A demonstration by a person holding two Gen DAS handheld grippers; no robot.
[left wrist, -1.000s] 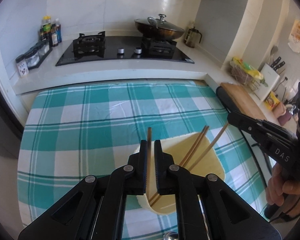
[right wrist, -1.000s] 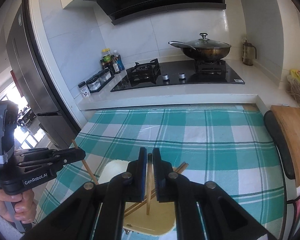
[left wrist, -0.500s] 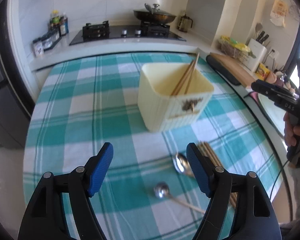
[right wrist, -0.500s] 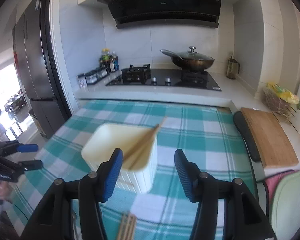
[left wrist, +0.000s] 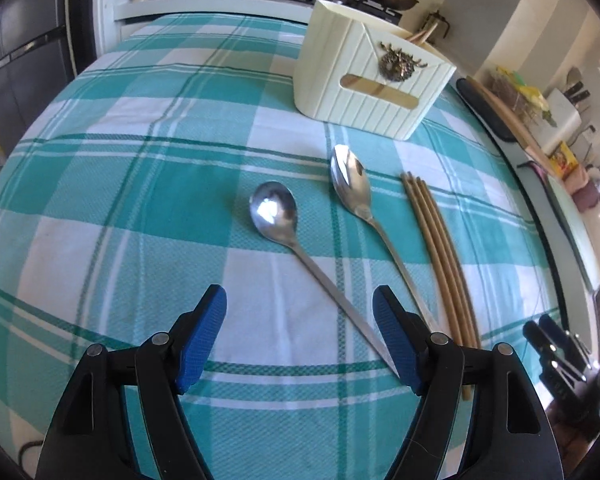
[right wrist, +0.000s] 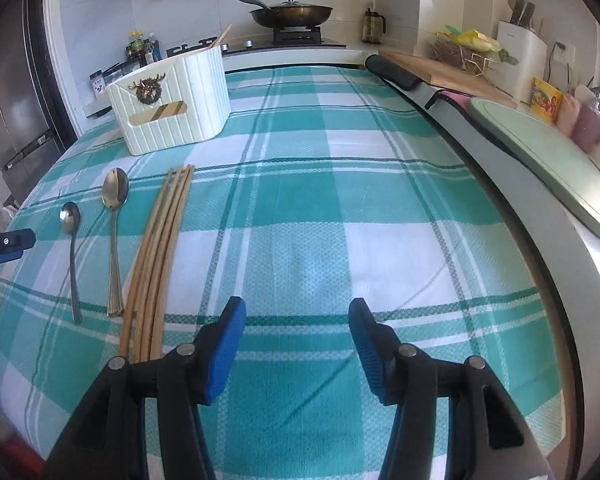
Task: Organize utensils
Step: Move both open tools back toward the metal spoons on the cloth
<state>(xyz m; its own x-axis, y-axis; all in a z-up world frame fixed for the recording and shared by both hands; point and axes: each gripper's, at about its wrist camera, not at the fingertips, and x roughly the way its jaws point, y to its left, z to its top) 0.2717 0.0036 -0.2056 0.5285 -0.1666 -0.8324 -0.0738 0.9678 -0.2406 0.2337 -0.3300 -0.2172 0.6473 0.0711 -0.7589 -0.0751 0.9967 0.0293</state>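
Round spoon (left wrist: 274, 212) lies flat on the checked cloth (left wrist: 140, 184), bowl pointing toward the cream holder (left wrist: 370, 76), handle running back and to the right until its tip slips just behind the right pad of the left tongs (left wrist: 300, 340). Long axis is diagonal to those tongs, not square with them. Second spoon (left wrist: 350, 184) sits just beside it on the holder-facing right side, handle roughly parallel, then 4 loose chopsticks (left wrist: 436, 240) bundled side by side, further right again. All 3 groups lie short of the holder, apart from it. Holder already has some chopsticks (left wrist: 420, 36) leaning out of its far corner.

Left tongs are spread wide, gripping nothing, hovering over the round spoon's handle end. Right tongs (right wrist: 296, 344) are also spread wide and hold nothing, over bare cloth; from the right wrist view the chopsticks (right wrist: 160, 248) lie just to their left, running roughly parallel to the pads, and both spoons (right wrist: 72, 240) lie further left, well apart.

Judgement: left hand is nearer the spoons, right hand nearer the chopsticks. For the round spoon, the left tongs likely need a twist so the pads cross the handle instead of running along the diagonal, plus a small shift toward the holder to bracket mid-handle. Thin metal flat on cloth may slip out of the pads.
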